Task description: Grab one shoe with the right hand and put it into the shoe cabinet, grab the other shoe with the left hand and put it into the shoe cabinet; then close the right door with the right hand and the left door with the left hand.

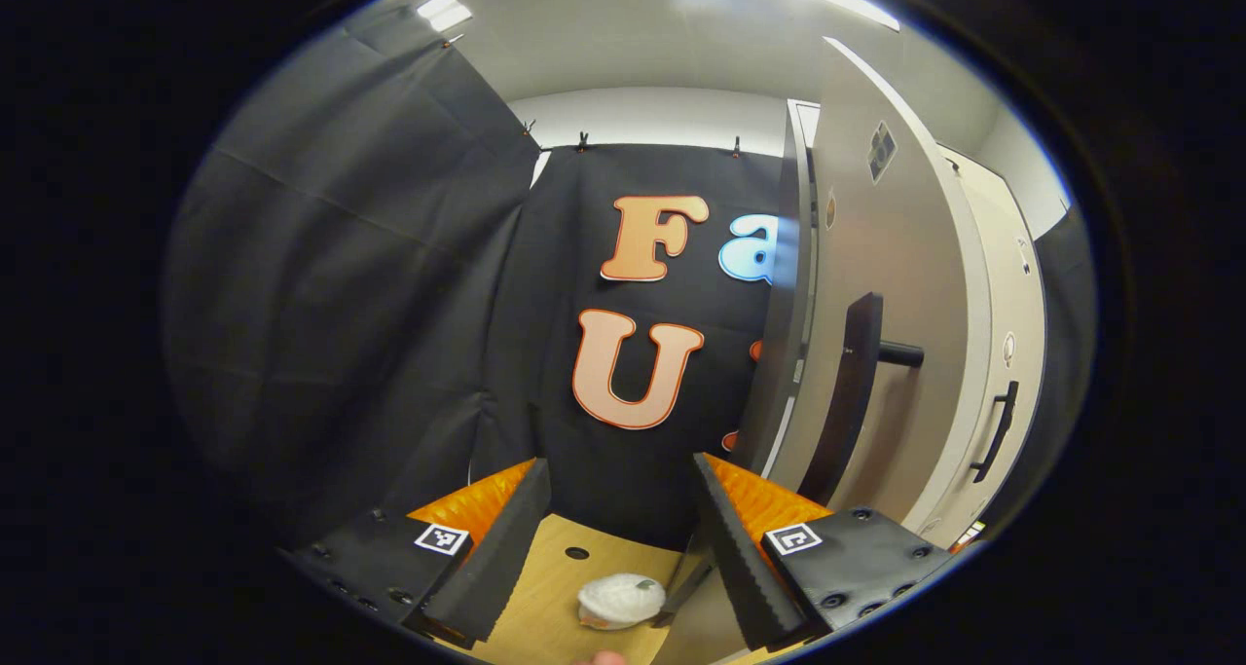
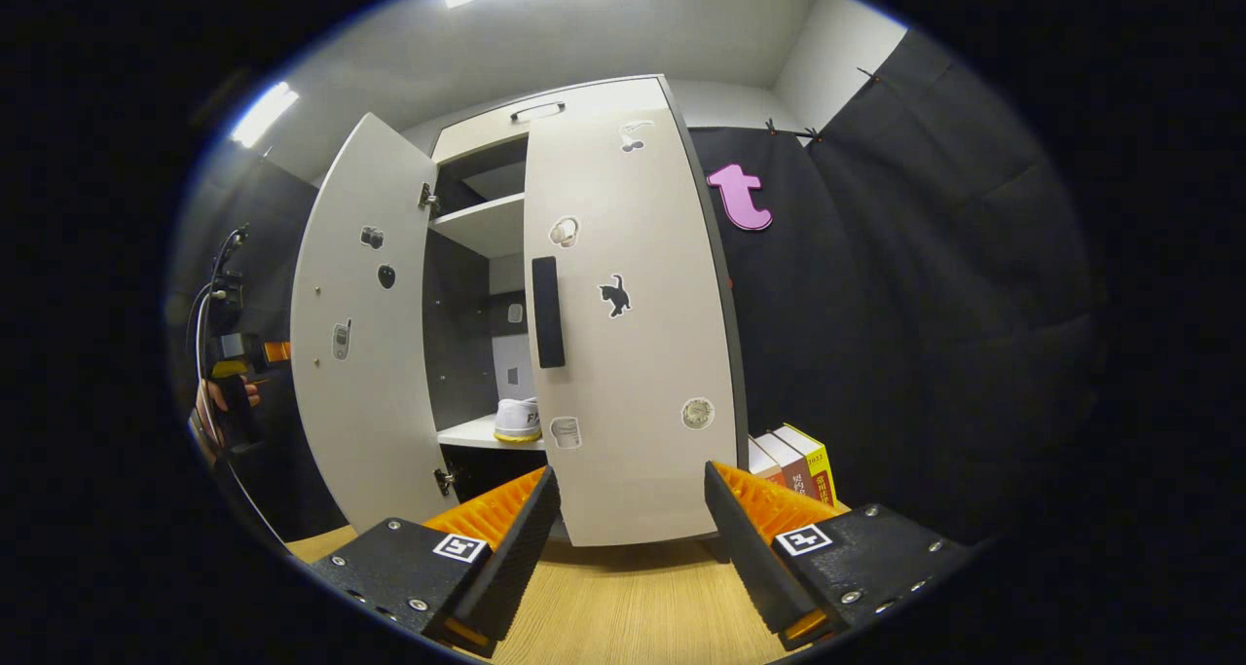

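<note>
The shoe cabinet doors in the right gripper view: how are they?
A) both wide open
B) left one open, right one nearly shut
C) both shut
B: the left door swings out wide, while the right door covers most of the shoe cabinet, leaving a gap where a white shoe sits on a shelf.

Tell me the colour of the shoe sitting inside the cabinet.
White shoe with a yellowish sole edge, seen best in the right gripper view.

White shoe (image 2: pixel 518 420) upright on cabinet shelf (image 2: pixel 477 435), centre-left of right gripper view. Right door (image 2: pixel 633 334) nearly closed; left door (image 2: pixel 355 334) swung wide open.
</note>
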`<state>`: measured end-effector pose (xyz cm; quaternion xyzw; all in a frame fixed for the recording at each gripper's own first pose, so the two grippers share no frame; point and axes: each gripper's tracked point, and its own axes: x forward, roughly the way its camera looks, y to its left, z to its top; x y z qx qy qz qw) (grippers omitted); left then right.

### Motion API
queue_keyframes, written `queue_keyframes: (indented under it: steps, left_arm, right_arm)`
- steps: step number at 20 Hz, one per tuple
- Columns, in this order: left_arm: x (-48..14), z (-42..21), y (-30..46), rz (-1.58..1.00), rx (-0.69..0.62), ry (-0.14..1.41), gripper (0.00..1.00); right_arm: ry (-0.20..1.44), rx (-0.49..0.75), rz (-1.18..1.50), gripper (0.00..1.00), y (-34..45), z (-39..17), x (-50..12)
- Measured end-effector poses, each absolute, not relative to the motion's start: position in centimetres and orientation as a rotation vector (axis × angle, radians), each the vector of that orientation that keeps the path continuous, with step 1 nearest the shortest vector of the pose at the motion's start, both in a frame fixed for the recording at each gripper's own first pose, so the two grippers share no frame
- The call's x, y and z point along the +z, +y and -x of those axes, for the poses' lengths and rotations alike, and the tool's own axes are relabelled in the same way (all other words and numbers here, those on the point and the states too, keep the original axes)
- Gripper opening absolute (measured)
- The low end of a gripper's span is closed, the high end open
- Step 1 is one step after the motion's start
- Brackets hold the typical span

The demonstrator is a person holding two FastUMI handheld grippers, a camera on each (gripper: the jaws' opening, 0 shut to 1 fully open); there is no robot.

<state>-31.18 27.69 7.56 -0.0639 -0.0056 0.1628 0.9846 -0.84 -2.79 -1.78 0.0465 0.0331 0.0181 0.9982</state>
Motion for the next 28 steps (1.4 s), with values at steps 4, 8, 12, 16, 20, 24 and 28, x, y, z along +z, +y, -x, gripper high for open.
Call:
queue_keyframes:
  steps: [4, 8, 12, 16, 20, 24, 28]
  left_arm:
    - [7.6, 31.1, 25.8, 0.130, 0.296, -0.014, 0.95]
    - [7.6, 31.5, 21.7, 0.098, 0.228, -0.009, 0.94]
    - [7.4, 30.2, 18.1, 0.087, 0.149, -0.006, 0.94]
    - [7.1, 29.0, 15.3, 0.105, 0.094, 0.000, 0.94]
    - [6.9, 26.6, 11.1, 0.097, 0.013, 0.008, 0.94]
    - [8.2, 25.0, 8.7, 0.074, -0.015, -0.028, 0.96]
    - [9.8, 25.8, 6.8, 0.096, -0.052, -0.053, 0.96]
  right_arm:
    - [0.065, 0.036, -0.093, 0.92, -3.0, 1.2, -1.9]
    - [0.061, 0.026, -0.097, 0.92, -3.5, 1.2, -1.8]
    - [0.063, 0.010, -0.094, 0.92, -4.3, 1.4, -1.7]
    - [0.063, -0.017, -0.094, 0.92, -5.6, 2.0, -1.7]
    - [0.053, -0.031, -0.092, 0.92, -6.1, 2.3, -1.3]
    - [0.044, -0.051, -0.089, 0.92, -6.8, 2.5, -1.0]
    - [0.036, -0.072, -0.096, 0.92, -7.3, 3.0, -0.7]
